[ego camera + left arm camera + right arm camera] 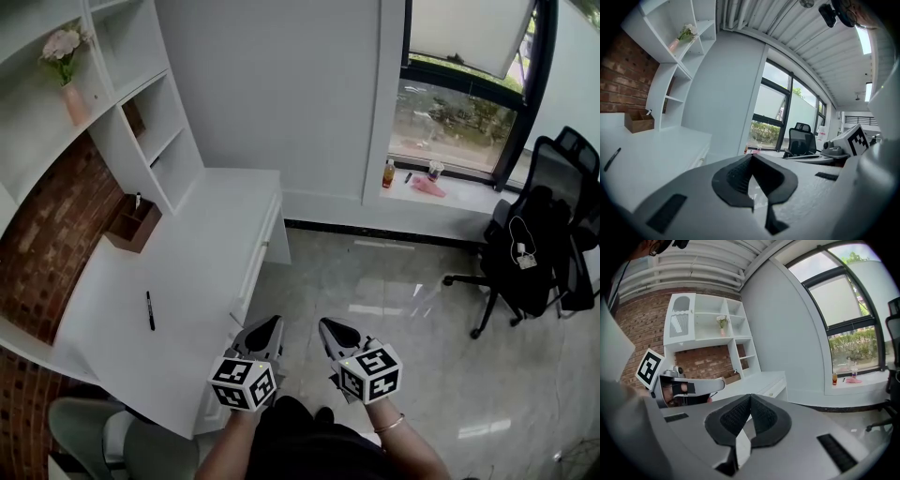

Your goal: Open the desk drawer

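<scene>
No step is complete: the drawer sits closed in the front of the desk, left of centre in the head view, while my left tongs and right tongs, both shut and empty, hang at lower centre, apart from it.

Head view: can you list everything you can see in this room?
desk: one, white, left side
drawer: one made out, white, desk's front, shut
pen: one, black, lying on the desk
wooden box: one, brown, back of the desk
shelves: one unit, white, above the desk
vase of flowers: one, pink, upper shelf
bottle: one, orange, on the windowsill
office chair: one, black, right, by the window
left gripper: one, grey, bottom centre, fingers shut, empty
right gripper: one, grey, beside it, fingers shut, empty
</scene>
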Action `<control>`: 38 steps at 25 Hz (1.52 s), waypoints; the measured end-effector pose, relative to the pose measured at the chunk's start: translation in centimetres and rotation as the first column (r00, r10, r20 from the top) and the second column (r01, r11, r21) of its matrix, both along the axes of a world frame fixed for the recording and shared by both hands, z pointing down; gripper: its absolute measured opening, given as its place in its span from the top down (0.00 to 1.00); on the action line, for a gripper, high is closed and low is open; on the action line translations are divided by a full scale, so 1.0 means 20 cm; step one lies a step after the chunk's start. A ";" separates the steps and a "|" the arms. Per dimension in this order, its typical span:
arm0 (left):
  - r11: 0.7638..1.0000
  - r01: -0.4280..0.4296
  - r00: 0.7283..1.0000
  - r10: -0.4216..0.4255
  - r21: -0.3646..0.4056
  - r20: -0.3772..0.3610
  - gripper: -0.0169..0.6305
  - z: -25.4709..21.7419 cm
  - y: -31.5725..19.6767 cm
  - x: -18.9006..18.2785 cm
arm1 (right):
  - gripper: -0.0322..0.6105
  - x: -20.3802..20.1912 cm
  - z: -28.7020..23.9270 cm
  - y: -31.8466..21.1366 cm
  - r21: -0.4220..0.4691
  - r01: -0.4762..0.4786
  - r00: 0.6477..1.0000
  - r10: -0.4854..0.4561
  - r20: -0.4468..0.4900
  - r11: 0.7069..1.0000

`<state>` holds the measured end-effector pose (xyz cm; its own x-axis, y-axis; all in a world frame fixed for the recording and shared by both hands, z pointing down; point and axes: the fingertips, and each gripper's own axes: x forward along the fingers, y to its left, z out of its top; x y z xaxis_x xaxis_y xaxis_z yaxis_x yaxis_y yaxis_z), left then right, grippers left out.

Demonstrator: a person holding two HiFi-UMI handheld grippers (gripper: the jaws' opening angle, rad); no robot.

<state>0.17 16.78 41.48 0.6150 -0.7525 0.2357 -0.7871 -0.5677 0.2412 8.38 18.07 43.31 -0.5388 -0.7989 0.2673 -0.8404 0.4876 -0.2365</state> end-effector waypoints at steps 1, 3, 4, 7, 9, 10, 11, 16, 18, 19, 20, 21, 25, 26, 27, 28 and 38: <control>1.000 0.007 1.000 -0.007 0.001 0.001 0.96 0.00 -0.01 -0.01 | 0.94 0.00 0.01 -0.02 0.000 0.003 1.000 -0.003 -0.006 1.000; 1.000 0.019 1.000 -0.019 -0.002 0.007 0.96 0.00 -0.04 -0.03 | 0.94 0.00 0.02 -0.05 0.003 0.004 1.000 -0.004 -0.014 1.000; 1.000 0.022 1.000 -0.022 -0.004 0.011 0.96 0.00 -0.06 -0.03 | 0.94 0.00 0.02 -0.07 0.006 0.003 1.000 -0.003 -0.014 1.000; 1.000 0.026 0.999 -0.026 -0.008 0.021 0.96 0.01 -0.13 -0.05 | 0.94 -0.02 0.03 -0.16 0.009 0.008 1.000 -0.008 -0.009 1.000; 1.000 0.027 0.999 -0.027 -0.009 0.020 0.96 0.02 -0.20 -0.06 | 0.94 -0.03 0.04 -0.24 0.006 0.016 1.000 -0.016 -0.016 1.000; 1.000 0.028 0.999 -0.028 -0.008 0.017 0.96 0.02 -0.25 -0.06 | 0.94 -0.03 0.04 -0.29 0.006 0.021 1.000 -0.021 -0.024 1.000; 1.000 0.028 1.000 -0.027 -0.008 0.015 0.96 0.02 -0.29 -0.06 | 0.94 -0.04 0.05 -0.33 0.005 0.026 0.999 -0.026 -0.032 1.000; 1.000 0.027 1.000 -0.027 -0.016 0.007 0.96 0.05 -0.55 -0.08 | 0.94 -0.10 0.11 -0.59 -0.021 0.049 0.997 -0.050 -0.058 0.999; 0.999 0.028 1.000 -0.028 -0.019 0.005 0.96 0.06 -0.67 -0.10 | 0.94 -0.12 0.13 -0.70 -0.032 0.057 0.996 -0.059 -0.065 0.998; 0.999 0.027 1.000 -0.027 -0.021 0.006 0.96 0.06 -0.73 -0.10 | 0.94 -0.13 0.14 -0.76 -0.036 0.060 0.996 -0.062 -0.068 0.998; 0.999 0.027 1.000 -0.027 -0.025 0.007 0.96 0.07 -0.79 -0.11 | 0.94 -0.15 0.15 -0.82 -0.042 0.061 0.995 -0.064 -0.071 0.997; 0.999 0.027 1.000 -0.027 -0.030 0.009 0.96 0.09 -0.84 -0.13 | 0.94 -0.16 0.16 -0.87 -0.050 0.062 0.995 -0.066 -0.074 0.997; 0.998 0.032 0.999 -0.031 -0.058 0.017 0.96 0.14 -1.02 -0.19 | 0.94 -0.23 0.21 -1.07 -0.080 0.071 0.993 -0.077 -0.084 0.994; 0.997 0.033 0.999 -0.032 -0.063 0.018 0.96 0.15 -1.07 -0.20 | 0.94 -0.25 0.22 -1.12 -0.085 0.074 0.993 -0.081 -0.084 0.994; 0.997 0.035 0.999 -0.034 -0.068 0.017 0.96 0.16 -1.11 -0.22 | 0.94 -0.28 0.23 -1.18 -0.089 0.079 0.993 -0.087 -0.086 0.993; 0.997 0.036 0.999 -0.035 -0.073 0.014 0.96 0.17 -1.15 -0.24 | 0.94 -0.30 0.24 -1.22 -0.092 0.085 0.992 -0.093 -0.091 0.992; 0.991 0.048 0.997 -0.055 -0.122 -0.050 0.96 0.22 -1.43 -0.36 | 0.89 -0.44 0.40 -1.50 -0.187 0.132 0.980 -0.156 -0.120 0.973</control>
